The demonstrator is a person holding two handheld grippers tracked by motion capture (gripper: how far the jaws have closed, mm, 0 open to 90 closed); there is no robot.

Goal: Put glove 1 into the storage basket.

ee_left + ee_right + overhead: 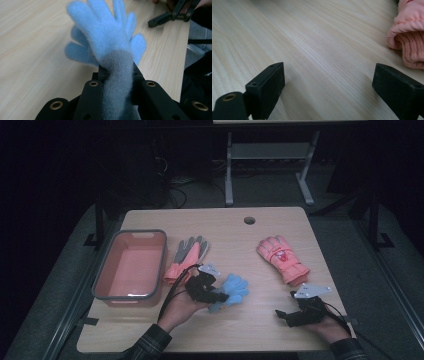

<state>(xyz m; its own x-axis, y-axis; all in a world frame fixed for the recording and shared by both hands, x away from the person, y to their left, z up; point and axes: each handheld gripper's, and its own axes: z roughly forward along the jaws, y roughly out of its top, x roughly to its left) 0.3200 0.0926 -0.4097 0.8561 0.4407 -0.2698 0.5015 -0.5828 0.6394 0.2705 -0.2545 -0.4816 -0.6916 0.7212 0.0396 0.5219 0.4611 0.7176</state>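
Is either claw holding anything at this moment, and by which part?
The left claw grips the blue glove by its grey cuff. The right claw is open over bare table.

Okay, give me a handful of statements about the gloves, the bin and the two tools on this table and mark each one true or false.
1. The left tool is clamped on the grey cuff of the blue glove. True.
2. The right tool holds the pink ski glove. False: its jaws stand open over bare table, with that glove off to one side.
3. The pink bin has a glove inside. False: it is empty.
4. The grey and orange glove lies beside the bin. True.
5. The blue glove is really two gloves together. Cannot be settled, though a second set of fingers shows behind.
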